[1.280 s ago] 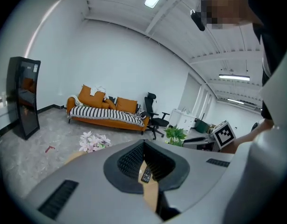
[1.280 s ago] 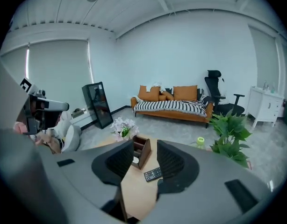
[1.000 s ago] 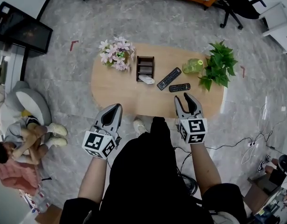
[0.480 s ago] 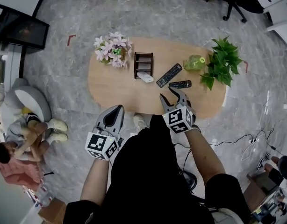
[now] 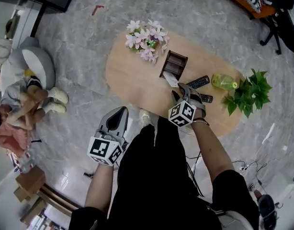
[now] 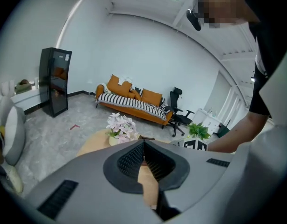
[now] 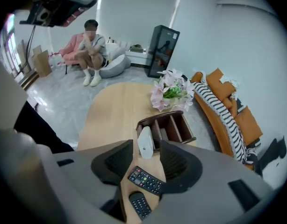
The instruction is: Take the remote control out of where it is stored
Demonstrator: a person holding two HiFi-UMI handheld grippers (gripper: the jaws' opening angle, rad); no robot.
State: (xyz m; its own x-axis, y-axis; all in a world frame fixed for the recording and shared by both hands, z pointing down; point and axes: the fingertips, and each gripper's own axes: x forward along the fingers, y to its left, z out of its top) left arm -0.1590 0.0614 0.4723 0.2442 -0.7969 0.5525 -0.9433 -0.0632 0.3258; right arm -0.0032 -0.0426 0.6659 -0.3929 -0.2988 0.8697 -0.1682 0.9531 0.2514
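Now my right gripper (image 5: 177, 89): jaws apart, empty; white remote (image 7: 145, 143) stands in the holder (image 7: 176, 125), end slot, just beyond their tips.

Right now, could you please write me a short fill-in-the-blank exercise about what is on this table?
The remote standing in the wooden organizer is ___ in colour.
___ black remotes lie flat on the table.
The right tool is ___, not shut, and holds nothing.
Missing words: white; two; open.
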